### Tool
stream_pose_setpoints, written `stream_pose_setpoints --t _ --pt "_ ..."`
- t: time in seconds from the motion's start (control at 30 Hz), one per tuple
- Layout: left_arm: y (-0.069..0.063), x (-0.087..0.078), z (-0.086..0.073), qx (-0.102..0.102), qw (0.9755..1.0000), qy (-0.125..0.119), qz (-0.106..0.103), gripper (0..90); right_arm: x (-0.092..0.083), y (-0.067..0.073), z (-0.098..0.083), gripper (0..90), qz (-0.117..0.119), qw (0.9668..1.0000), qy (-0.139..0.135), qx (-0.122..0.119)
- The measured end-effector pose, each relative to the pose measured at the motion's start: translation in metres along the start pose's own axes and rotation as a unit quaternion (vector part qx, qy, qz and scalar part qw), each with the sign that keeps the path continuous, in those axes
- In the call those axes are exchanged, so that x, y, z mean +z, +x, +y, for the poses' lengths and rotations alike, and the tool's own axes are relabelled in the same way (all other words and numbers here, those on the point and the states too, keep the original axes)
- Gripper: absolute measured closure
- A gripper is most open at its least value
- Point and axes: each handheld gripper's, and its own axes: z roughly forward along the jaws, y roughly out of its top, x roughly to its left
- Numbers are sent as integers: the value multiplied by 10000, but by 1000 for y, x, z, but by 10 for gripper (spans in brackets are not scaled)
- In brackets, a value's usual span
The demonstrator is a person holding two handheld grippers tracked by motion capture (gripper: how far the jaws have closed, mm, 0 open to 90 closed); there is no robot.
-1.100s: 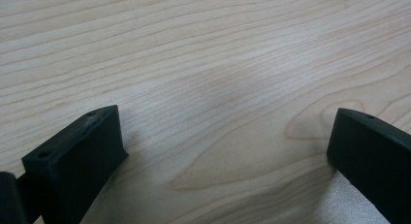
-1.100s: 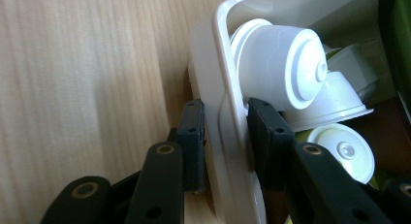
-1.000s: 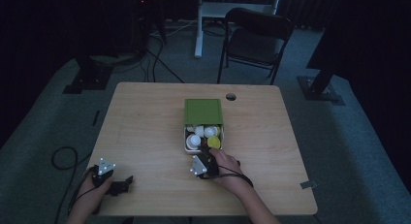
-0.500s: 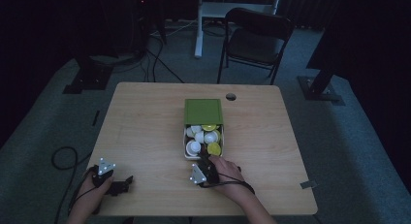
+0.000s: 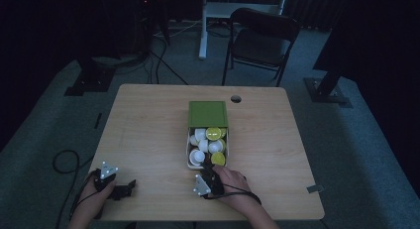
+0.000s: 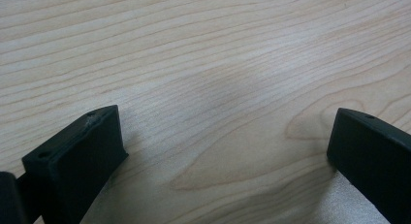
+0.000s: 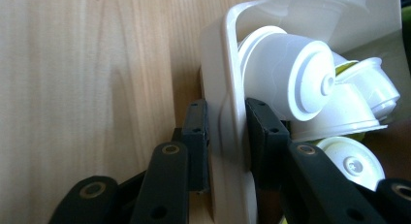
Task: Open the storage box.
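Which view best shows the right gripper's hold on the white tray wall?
The right gripper view: the right gripper pinches the white tray wall between its pads. The high view shows that gripper small and dim at the tray's near end.

— What did the room look like?
— It was dim. A light wooden table stood on grey-green carpet, with a round cable hole near its far edge.
— Any furniture behind it?
— A dark folding chair stood beyond the far right corner, beside a pale desk leg. Black stand bases sat on the floor at either side, and cables trailed between them.
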Motion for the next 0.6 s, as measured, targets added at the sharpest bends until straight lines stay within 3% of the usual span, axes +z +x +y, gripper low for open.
stream_pose_setpoints --t 0.6 --pt "0 0 0 1 10000 0 1 0 -14 8 -2 720 74 9999 -83 -15"
